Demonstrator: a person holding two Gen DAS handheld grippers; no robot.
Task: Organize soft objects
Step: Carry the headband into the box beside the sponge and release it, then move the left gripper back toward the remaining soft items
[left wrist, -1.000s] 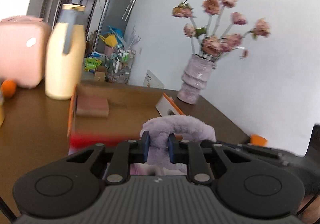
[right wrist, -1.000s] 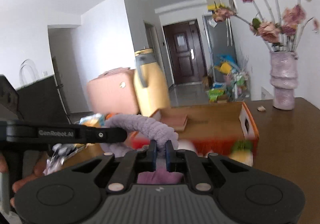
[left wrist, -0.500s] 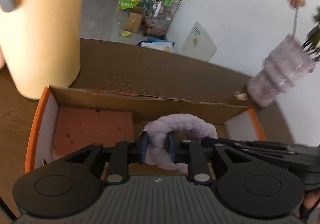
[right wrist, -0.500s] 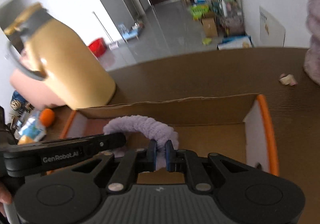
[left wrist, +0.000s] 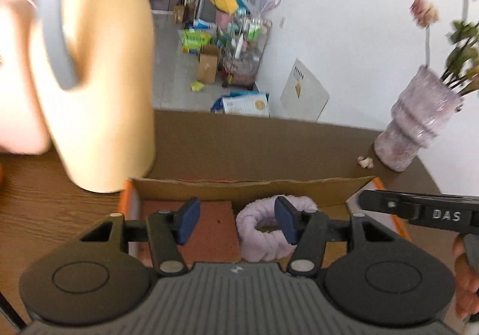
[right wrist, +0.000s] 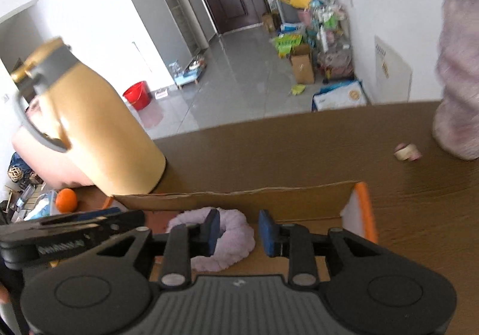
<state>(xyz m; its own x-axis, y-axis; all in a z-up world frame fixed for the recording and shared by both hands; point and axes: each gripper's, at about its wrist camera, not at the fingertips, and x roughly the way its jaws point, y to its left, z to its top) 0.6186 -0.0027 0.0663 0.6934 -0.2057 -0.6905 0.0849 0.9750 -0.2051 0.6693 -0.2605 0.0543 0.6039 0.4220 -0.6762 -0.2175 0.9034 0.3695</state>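
A lilac fluffy headband (left wrist: 263, 233) lies curled in a loop on the floor of an open cardboard box with orange sides (left wrist: 254, 185), beside a reddish-brown flat piece (left wrist: 209, 227) that covers the box's left part. The box stands on the brown desk (left wrist: 254, 140) towards its far edge, with a tall cream-yellow jug with a grey handle (left wrist: 98, 80) just outside the box's far left corner and a lilac vase of faded flowers (left wrist: 419, 125) near the desk's far right edge; a small pale scrap (left wrist: 365, 161) lies on the desk beside the vase. The left hand-held gripper (left wrist: 236, 222) hangs over the box with its blue pads spread apart; its jaws have just been opening, and the headband sits below them, the right pad in front of the loop but not pressing it. The right hand-held gripper (right wrist: 239, 231) is likewise parted, having just been opening, with the headband (right wrist: 227, 240) lying loose beneath and to the left of its gap. An orange fruit (right wrist: 66, 199) rests on the desk by the jug.
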